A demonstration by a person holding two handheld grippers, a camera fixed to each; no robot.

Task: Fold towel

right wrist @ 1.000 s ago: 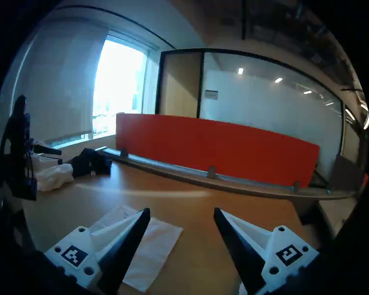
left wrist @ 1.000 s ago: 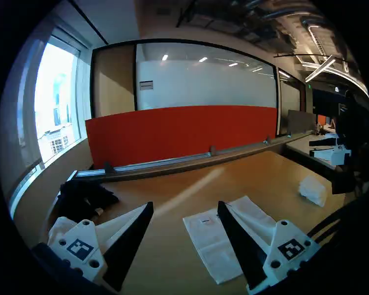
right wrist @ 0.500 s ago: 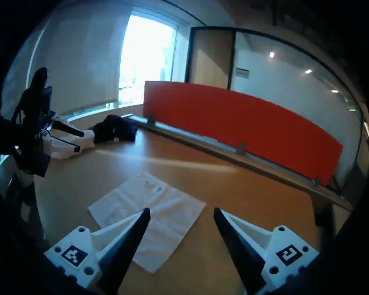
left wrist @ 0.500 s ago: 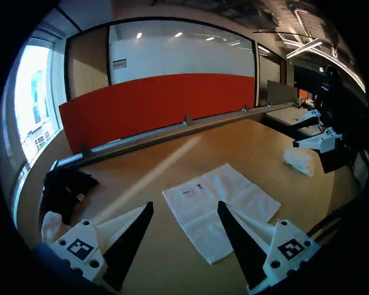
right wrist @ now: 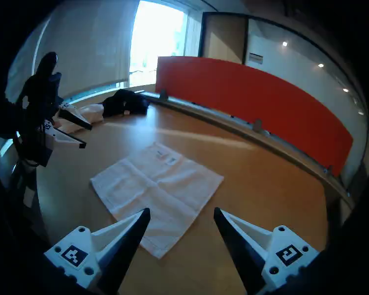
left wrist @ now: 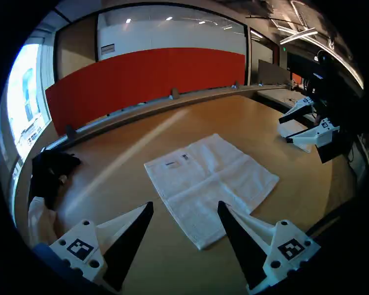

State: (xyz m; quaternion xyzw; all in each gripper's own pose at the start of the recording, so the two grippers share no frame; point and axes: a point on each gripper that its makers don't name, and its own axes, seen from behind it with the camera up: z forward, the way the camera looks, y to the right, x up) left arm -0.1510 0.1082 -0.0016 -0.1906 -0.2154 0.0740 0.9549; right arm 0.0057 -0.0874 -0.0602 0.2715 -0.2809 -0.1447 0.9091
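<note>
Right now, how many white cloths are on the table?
3. One towel spread flat in the middle; one bunched cloth beside the dark bundle at the window end; one folded cloth, partly hidden, at the opposite end. More may be hidden.

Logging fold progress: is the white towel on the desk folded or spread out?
Spread out: the towel lies flat on the table, all four corners showing, crease lines across it but no part doubled over.

The light-brown wooden table [left wrist: 110, 162] carries a white rectangular towel [left wrist: 209, 177], spread flat. At the window end lie a black crumpled cloth [left wrist: 49, 172] and, just beside it, a white crumpled cloth [left wrist: 39, 221].
</note>
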